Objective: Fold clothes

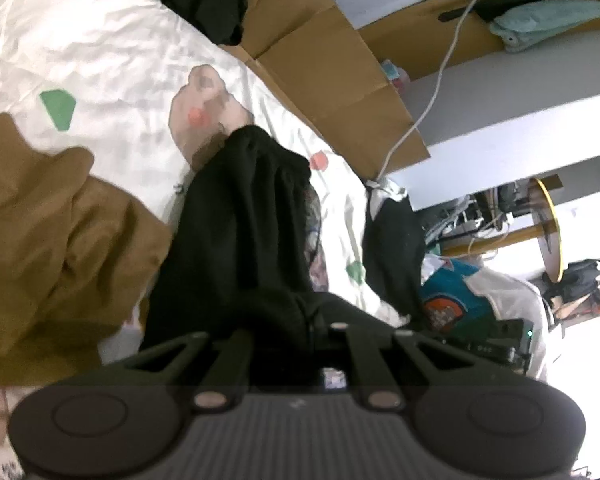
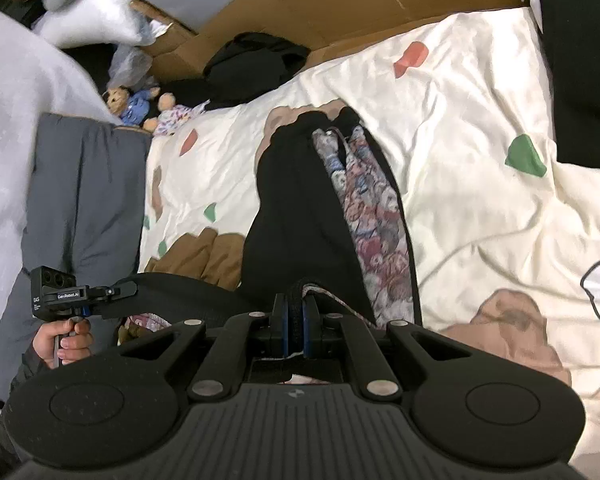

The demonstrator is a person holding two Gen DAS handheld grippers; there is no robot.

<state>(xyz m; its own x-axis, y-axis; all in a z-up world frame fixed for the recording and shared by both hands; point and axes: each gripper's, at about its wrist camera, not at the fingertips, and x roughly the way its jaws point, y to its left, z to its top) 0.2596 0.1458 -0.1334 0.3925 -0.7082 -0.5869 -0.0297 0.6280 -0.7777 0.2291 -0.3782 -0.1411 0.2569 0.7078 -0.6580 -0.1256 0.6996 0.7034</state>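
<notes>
From my remote seat, both grippers angle downward over a bed covered by a cream sheet [image 2: 480, 128] printed with green and coral shapes. The right gripper [image 2: 295, 322] has its blue-edged pads pinched tight on the hem of a black garment [image 2: 296, 216] with a floral lining, which stretches away from the jaws and lies lengthwise on the sheet. In the left wrist view, the left gripper [image 1: 296, 332] is sunk into the same black cloth; its fingertips are buried in the folds, the jaws drawn narrow, gripping the fabric as far as I can tell. In the right wrist view that left tool sits low at the left edge, a bare hand [image 2: 66, 340] wrapped around its handle, fingers curled, a dark sleeve behind it. A brown garment [image 1: 52, 240] lies crumpled just beside the black one, touching its edge. Cardboard [image 1: 328, 64] runs along the bed's far side, and stuffed toys [image 2: 140, 104] rest near the grey pillow [image 2: 80, 200].
</notes>
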